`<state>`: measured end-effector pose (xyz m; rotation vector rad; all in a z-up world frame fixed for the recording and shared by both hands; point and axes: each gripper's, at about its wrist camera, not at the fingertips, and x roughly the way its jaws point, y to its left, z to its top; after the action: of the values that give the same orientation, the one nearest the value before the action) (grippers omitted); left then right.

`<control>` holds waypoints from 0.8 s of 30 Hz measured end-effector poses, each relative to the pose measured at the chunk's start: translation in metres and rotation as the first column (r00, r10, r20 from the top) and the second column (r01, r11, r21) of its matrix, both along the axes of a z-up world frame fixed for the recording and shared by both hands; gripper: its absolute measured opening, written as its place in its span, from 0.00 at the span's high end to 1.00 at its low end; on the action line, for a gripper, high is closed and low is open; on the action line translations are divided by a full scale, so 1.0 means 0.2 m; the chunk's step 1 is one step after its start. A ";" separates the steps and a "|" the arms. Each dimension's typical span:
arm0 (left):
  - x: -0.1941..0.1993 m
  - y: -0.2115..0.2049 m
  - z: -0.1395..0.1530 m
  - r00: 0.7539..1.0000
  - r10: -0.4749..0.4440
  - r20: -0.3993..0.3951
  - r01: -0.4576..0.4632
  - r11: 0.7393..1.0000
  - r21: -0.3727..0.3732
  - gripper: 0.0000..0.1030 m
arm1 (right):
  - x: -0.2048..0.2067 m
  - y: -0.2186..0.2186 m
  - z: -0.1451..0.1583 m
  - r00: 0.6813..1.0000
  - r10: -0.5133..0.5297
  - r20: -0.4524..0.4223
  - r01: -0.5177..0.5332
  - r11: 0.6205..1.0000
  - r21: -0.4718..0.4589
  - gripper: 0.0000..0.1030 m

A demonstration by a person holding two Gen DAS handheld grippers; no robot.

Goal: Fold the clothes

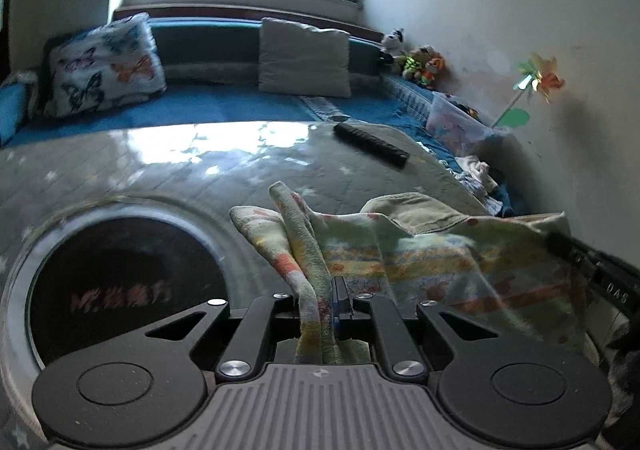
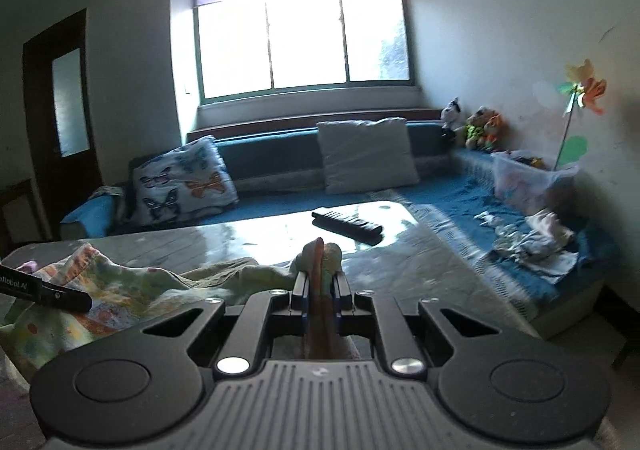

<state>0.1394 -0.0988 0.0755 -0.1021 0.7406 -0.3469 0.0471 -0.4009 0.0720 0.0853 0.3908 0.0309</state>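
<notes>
A pale green garment (image 1: 420, 254) with orange and yellow print lies spread and bunched on the glossy grey table (image 1: 160, 170). My left gripper (image 1: 320, 290) is shut on a bunched edge of it. In the right wrist view the same garment (image 2: 120, 290) stretches to the left. My right gripper (image 2: 320, 282) is shut on another bunched edge of it, which pokes up between the fingers. The right gripper's body shows at the right edge of the left wrist view (image 1: 592, 270). The left gripper's finger (image 2: 48, 292) shows at the left of the right wrist view.
A black remote (image 1: 370, 144) lies on the far side of the table; it also shows in the right wrist view (image 2: 346, 225). A round dark panel (image 1: 120, 290) sits in the table top. A blue sofa (image 2: 440, 194) with cushions (image 2: 366, 154), toys, a plastic bin and loose clothes (image 2: 532, 242) surrounds the table.
</notes>
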 end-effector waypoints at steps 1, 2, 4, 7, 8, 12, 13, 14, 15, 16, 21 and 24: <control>0.01 -0.03 0.00 1.000 -0.007 0.004 0.007 1.000 0.006 0.91 | 0.00 -0.02 0.01 1.000 -0.007 0.003 0.007 1.000 -0.004 0.90; 0.03 -0.06 0.01 1.000 -0.014 0.006 0.014 1.000 0.012 0.91 | 0.01 -0.03 0.01 1.000 -0.014 0.005 0.014 1.000 -0.005 0.90; 0.06 -0.12 0.01 1.000 -0.025 0.010 0.025 0.999 0.022 0.91 | 0.03 -0.07 0.02 0.999 -0.030 0.011 0.030 1.000 -0.006 0.90; 0.11 -0.21 0.01 0.999 -0.036 0.010 0.036 0.999 0.041 0.91 | 0.06 -0.13 0.03 0.999 -0.051 0.019 0.051 0.999 -0.010 0.90; 0.12 -0.23 0.00 0.999 -0.039 0.010 0.038 0.998 0.047 0.91 | 0.07 -0.15 0.03 0.998 -0.058 0.021 0.058 0.998 -0.011 0.90; 0.18 -0.30 -0.01 0.999 -0.049 -0.001 0.049 0.997 0.058 0.91 | 0.09 -0.21 0.03 0.997 -0.080 0.016 0.080 0.997 -0.020 0.90; 0.19 -0.32 -0.02 0.999 -0.051 -0.004 0.052 0.997 0.061 0.91 | 0.10 -0.22 0.02 0.996 -0.085 0.015 0.085 0.996 -0.023 0.90; 0.21 -0.33 -0.03 0.999 -0.054 -0.008 0.054 0.996 0.067 0.91 | 0.10 -0.23 0.02 0.996 -0.090 0.013 0.090 0.996 -0.026 0.90; 0.22 -0.35 -0.04 0.998 -0.057 -0.012 0.057 0.996 0.072 0.91 | 0.11 -0.24 0.02 0.995 -0.094 0.011 0.095 0.995 -0.029 0.90; 0.23 -0.37 -0.05 0.998 -0.059 -0.016 0.060 0.995 0.077 0.90 | 0.12 -0.25 0.01 0.995 -0.099 0.008 0.099 0.995 -0.031 0.90; 0.27 -0.43 -0.09 0.997 -0.066 -0.033 0.069 0.993 0.097 0.90 | 0.16 -0.29 -0.03 0.993 -0.119 -0.016 0.118 0.992 -0.035 0.90; 0.29 -0.45 -0.12 0.997 -0.072 -0.043 0.076 0.992 0.100 0.90 | 0.18 -0.30 -0.07 0.991 -0.130 -0.033 0.129 0.991 -0.037 0.90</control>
<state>0.1967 -0.1896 0.0513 0.0146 0.8010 -0.3778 0.0837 -0.4616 0.0586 0.0766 0.4199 -0.1054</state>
